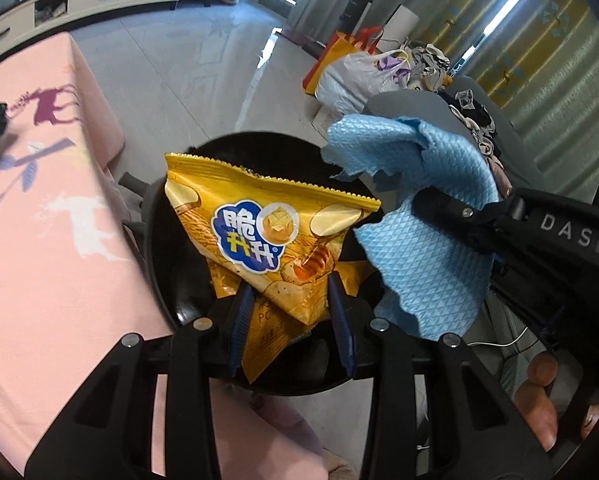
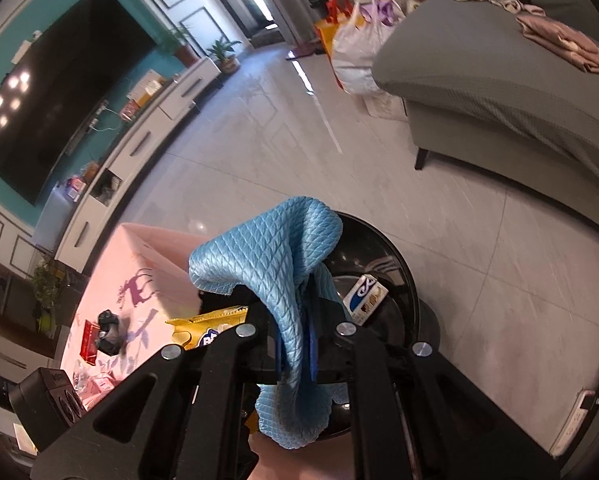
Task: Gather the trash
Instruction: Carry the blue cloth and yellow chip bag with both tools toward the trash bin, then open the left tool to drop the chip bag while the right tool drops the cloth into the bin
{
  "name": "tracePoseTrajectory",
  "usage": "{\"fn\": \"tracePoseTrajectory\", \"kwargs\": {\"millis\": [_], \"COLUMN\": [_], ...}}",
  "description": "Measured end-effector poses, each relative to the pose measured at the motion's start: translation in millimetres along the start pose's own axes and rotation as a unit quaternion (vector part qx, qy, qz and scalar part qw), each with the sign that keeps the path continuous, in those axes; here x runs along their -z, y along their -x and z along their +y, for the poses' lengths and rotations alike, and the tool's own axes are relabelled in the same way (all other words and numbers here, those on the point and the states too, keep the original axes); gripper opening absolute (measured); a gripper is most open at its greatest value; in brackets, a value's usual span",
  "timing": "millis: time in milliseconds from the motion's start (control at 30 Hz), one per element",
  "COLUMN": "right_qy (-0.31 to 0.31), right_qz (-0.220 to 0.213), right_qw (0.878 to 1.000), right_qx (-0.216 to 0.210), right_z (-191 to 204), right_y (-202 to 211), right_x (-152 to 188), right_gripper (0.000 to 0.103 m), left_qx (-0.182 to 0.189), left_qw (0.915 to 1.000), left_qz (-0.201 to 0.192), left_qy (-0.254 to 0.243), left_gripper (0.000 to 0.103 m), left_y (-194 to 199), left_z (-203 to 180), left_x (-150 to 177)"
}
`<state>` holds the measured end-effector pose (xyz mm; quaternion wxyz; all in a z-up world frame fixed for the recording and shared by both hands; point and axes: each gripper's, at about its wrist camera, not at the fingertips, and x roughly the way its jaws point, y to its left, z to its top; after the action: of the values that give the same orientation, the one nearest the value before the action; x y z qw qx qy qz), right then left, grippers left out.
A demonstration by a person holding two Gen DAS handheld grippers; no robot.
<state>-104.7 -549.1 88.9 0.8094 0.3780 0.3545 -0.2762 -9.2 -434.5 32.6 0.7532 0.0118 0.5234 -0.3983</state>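
Observation:
A yellow snack bag (image 1: pixel 259 232) is pinched at its lower corner by my left gripper (image 1: pixel 291 292), whose blue pads are shut on it. It hangs over the round black trash bin (image 1: pixel 159 264) on the floor. My right gripper (image 2: pixel 297 320) is shut on a crumpled blue quilted cloth (image 2: pixel 259 240), which drapes over its fingers above the same bin (image 2: pixel 383 240). In the left wrist view that cloth (image 1: pixel 431 248) and the right gripper (image 1: pixel 439 200) sit just right of the bag. A small white and blue carton (image 2: pixel 365 292) lies inside the bin. The bag's top edge (image 2: pixel 203 326) shows left of the cloth.
A table with a pink printed cloth (image 1: pixel 39 240) stands against the bin's left side; a red packet (image 2: pixel 89 340) and a black object (image 2: pixel 107 332) lie on it. A grey sofa (image 2: pixel 499 92) with clothes and full plastic bags (image 2: pixel 355 52) stand to the right. Tiled floor lies beyond.

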Motion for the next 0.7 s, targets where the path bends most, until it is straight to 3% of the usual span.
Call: {"fn": "tracePoseTrajectory", "kwargs": {"millis": [133,233,367,400,467,600,700], "right_qy": [-0.005,-0.003,-0.011,-0.012,-0.011,-0.011,-0.008], "right_qz": [0.015,0.014,0.008,0.005,-0.004,-0.022,-0.034], "right_qw": [1.0,1.0,1.0,1.0,1.0,0.999,0.999], "right_qx": [0.014,0.021,0.014,0.013,0.017,0.02,0.014], "right_z": [-1,2,0,0,0,3,7], "right_y": [-10,-10,-5,-2,4,16,27], "right_x": [1,2,1,1,1,1,3], "right_gripper": [0.013,0.02,0.057,0.061,0.065,0.07,0.072], "left_qx": [0.003,-0.001,0.003,0.006,0.013,0.017,0.022], "left_qw": [0.9999,0.9999,1.0,1.0,0.9999,0.9994,0.9989], "left_qz": [0.01,0.008,0.005,0.003,-0.005,-0.026,-0.035], "left_qy": [-0.007,-0.007,-0.001,0.0,0.002,0.014,0.022], "left_gripper": [0.042,0.057,0.069,0.071,0.083,0.092,0.093], "left_y": [-10,-12,-8,-5,4,24,38], "left_z": [-1,0,3,5,9,18,24], "left_x": [0,0,0,1,2,4,6]}}
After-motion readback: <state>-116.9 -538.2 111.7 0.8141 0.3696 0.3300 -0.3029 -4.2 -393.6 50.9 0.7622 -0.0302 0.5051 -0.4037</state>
